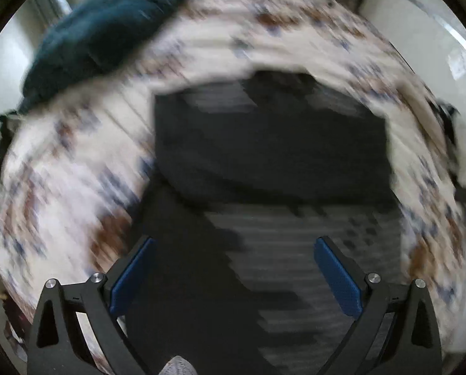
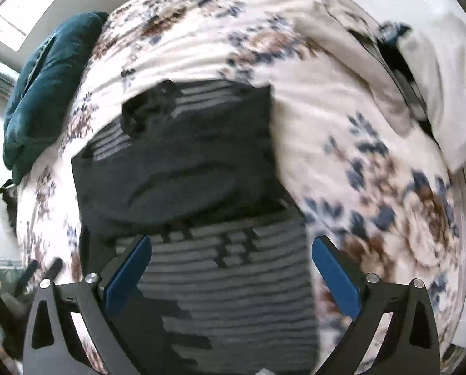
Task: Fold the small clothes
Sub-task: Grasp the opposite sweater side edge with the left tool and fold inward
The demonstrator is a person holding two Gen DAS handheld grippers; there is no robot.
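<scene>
Where the floral bed [image 2: 342, 156] shows, a dark striped garment [image 2: 176, 162] lies folded. Left hand-held gripper [image 1: 233, 278] spread, empty. Right hand-held gripper [image 2: 231, 275] likewise.

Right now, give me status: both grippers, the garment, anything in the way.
Left gripper open, empty. Right gripper open, empty. Dark striped garment on the floral bedspread, partly folded. Teal pillow off to the side, apart.
</scene>
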